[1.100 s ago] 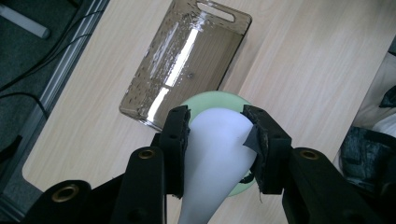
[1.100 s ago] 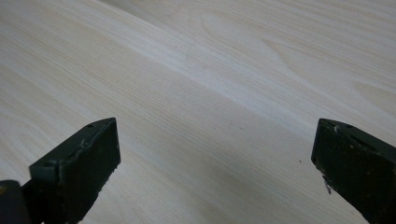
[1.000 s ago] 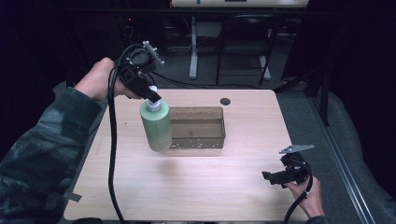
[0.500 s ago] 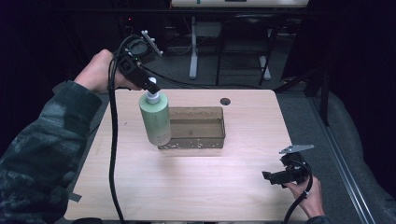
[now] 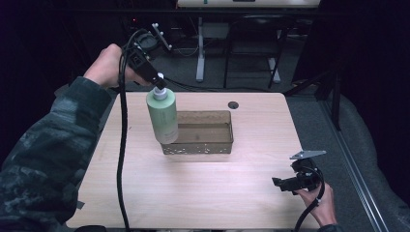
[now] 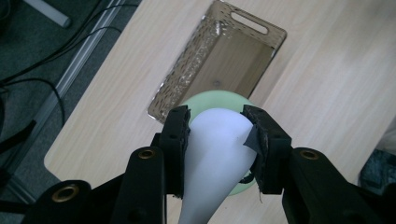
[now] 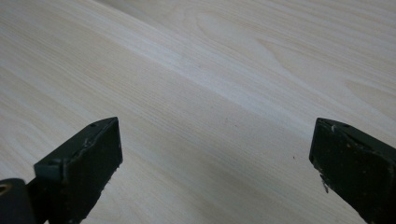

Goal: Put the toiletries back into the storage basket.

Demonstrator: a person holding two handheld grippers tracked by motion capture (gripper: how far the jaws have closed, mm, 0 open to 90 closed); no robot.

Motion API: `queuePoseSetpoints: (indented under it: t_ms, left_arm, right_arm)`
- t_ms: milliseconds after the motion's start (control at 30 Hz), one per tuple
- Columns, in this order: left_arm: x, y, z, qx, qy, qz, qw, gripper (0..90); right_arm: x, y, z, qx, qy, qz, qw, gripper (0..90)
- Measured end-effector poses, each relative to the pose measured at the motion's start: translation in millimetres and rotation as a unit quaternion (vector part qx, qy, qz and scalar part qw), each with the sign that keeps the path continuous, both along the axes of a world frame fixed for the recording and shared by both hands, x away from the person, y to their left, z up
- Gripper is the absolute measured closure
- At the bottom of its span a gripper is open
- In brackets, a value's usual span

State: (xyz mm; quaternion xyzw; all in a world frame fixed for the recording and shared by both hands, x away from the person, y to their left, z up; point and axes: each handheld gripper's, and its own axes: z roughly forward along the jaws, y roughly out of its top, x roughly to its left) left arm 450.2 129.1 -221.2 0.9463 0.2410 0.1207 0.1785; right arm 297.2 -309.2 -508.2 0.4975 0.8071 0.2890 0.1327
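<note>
A pale green bottle [image 5: 163, 118] with a white cap hangs upright in the air above the left end of a clear brown plastic bin [image 5: 218, 143]. My left gripper [image 5: 157, 83] is shut on the bottle's white cap [image 6: 215, 154], with a black jaw pressed against each side of it. In the left gripper view the green bottle shoulder [image 6: 205, 99] shows below the cap, over the near end of the bin [image 6: 217, 51]. My right gripper [image 5: 283, 182] rests low near the table's front right corner, open, with bare wood [image 7: 210, 116] between its jaws.
The bin sits in the middle of a light wooden table [image 5: 203, 193] and looks empty inside. A small dark round grommet [image 5: 233, 105] lies near the far edge. A black cable [image 5: 121, 159] trails from the left gripper across the table's left side. Dark floor and table legs lie beyond.
The left gripper has lifted the bottle slightly and carried it away from the person, farther over the bin's left end. The right gripper has stayed still.
</note>
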Motion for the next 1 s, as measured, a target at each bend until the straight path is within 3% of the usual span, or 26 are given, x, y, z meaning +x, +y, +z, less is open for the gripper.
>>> queuePoseSetpoints:
  t_ms: [567, 1000]
  left_arm:
    - [17.9, -15.9, -13.8, 0.015, 0.001, 0.015, 0.9998, 62.4]
    - [28.4, -23.1, -26.1, 0.012, -0.002, 0.025, 0.9996, 62.4]
  right_arm:
    - [-0.4, 2.2, -0.2, -0.001, 0.001, -0.001, 1.0000, 2.3]
    - [-0.7, 1.8, 0.2, -0.002, -0.002, 0.002, 1.0000, 2.6]
